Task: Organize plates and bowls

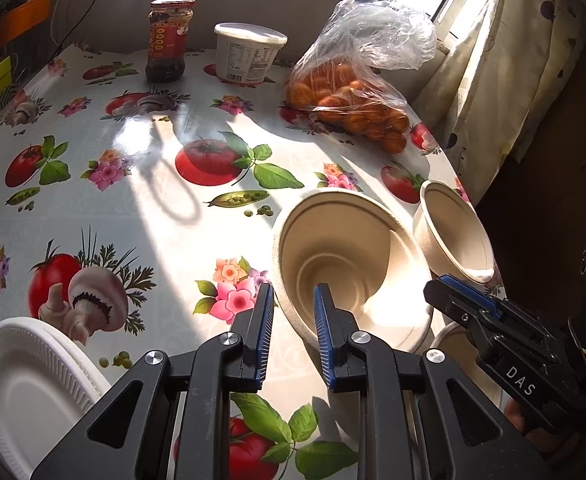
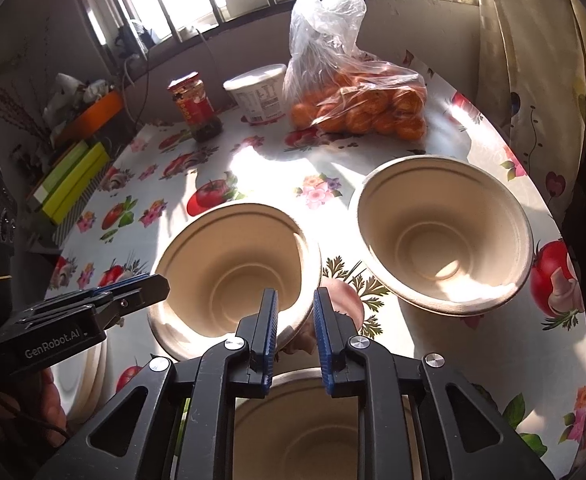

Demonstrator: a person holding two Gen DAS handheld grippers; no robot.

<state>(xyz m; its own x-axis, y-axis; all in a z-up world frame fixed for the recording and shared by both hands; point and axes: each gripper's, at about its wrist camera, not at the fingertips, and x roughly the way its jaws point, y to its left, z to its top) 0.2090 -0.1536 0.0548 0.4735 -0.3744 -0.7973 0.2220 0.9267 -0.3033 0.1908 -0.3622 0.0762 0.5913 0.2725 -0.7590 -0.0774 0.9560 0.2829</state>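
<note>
A: Blue-padded left gripper (image 1: 293, 312) straddles the near-left rim of the middle pulp bowl (image 1: 349, 256), one finger inside, one outside, narrow gap. Can't tell if the pads bite.

B: Right gripper (image 2: 295, 312) is nearly closed over the same bowl's near-right rim, rim between the pads. Looks pinched.

A: Bowl sits tilted on the tomato-print tablecloth (image 1: 133, 208). Second bowl (image 2: 445, 232) just right of it, third bowl (image 2: 317, 420) under the right gripper.

B: White foam plates (image 1: 33, 380) stacked near-left. Bag of oranges (image 2: 361, 108) at the far edge.
</note>
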